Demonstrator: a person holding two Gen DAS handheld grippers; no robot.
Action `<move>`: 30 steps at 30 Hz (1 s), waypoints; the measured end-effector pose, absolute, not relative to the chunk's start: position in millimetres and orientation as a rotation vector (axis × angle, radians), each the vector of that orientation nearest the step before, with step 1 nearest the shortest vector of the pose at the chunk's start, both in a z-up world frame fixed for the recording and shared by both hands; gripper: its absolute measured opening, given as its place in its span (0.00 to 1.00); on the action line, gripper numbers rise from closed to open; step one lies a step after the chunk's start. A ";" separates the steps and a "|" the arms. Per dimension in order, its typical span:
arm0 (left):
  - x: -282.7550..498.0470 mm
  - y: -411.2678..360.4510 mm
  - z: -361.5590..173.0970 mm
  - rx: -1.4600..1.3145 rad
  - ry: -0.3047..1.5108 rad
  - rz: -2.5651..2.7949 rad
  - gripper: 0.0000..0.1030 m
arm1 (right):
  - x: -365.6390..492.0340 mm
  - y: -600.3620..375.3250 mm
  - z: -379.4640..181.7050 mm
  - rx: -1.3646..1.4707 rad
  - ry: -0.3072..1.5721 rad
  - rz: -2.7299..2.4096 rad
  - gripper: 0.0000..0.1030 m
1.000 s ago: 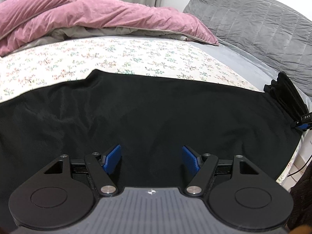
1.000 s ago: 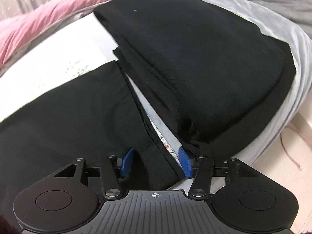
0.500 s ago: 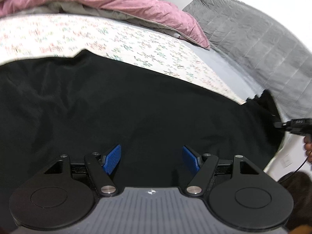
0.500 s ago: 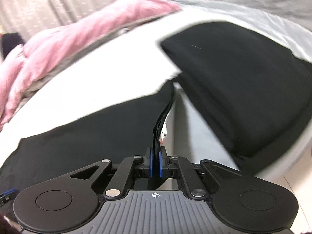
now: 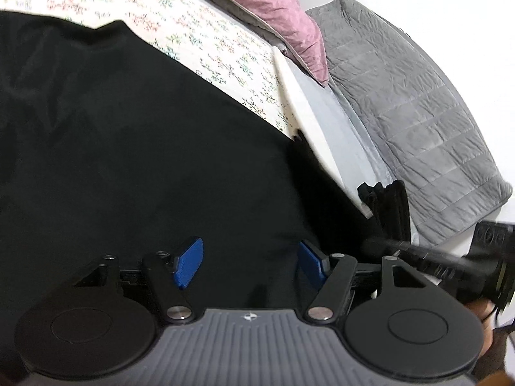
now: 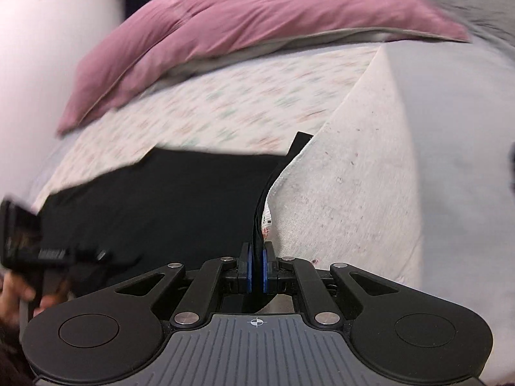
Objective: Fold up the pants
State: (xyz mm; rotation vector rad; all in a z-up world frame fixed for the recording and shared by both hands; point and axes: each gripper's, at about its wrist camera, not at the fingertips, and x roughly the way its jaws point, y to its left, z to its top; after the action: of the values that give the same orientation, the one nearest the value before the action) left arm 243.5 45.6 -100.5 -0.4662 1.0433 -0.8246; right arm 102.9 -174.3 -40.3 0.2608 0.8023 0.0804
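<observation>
Right gripper (image 6: 256, 268): pads clamped on an edge of the black pants (image 6: 167, 206), apparently together with a strip of the floral sheet (image 6: 347, 199); blur leaves that uncertain. Left gripper (image 5: 248, 262): jaws apart, just closing a little, hovering above pants spread on the bed, nothing pinched.

Step, judged: carrying one end across for a fold. The next move calls for the left to pin the cloth and for the sheet to be shed.

Only the left view shows the grey quilt (image 5: 412, 122); only the right view shows the pinch.
</observation>
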 end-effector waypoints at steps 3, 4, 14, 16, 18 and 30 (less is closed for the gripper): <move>245.1 43.0 -100.5 -0.494 1.058 -0.834 0.68 | 109.4 -152.9 -56.7 0.202 0.844 0.100 0.06; 244.7 42.0 -99.8 -0.498 1.054 -0.832 0.68 | 113.9 -150.0 -61.0 0.186 0.857 0.094 0.07; 244.4 33.5 -101.5 -0.463 1.058 -0.859 0.68 | 93.7 -158.8 -60.1 0.193 0.915 0.155 0.18; 243.3 32.0 -100.9 -0.457 1.056 -0.866 0.68 | 90.4 -153.2 -57.2 0.166 0.906 0.174 0.18; 242.4 33.4 -101.1 -0.453 1.056 -0.870 0.68 | 87.8 -153.9 -53.5 0.177 0.885 0.172 0.18; 243.8 32.4 -101.3 -0.434 1.056 -0.879 0.68 | 96.4 -157.0 -68.8 0.226 0.898 0.145 0.11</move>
State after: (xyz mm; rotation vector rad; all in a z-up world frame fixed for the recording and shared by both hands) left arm 243.8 32.4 -101.3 -0.4341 1.0555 -0.8795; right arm 96.4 -157.0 -68.8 0.2257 0.8983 0.1452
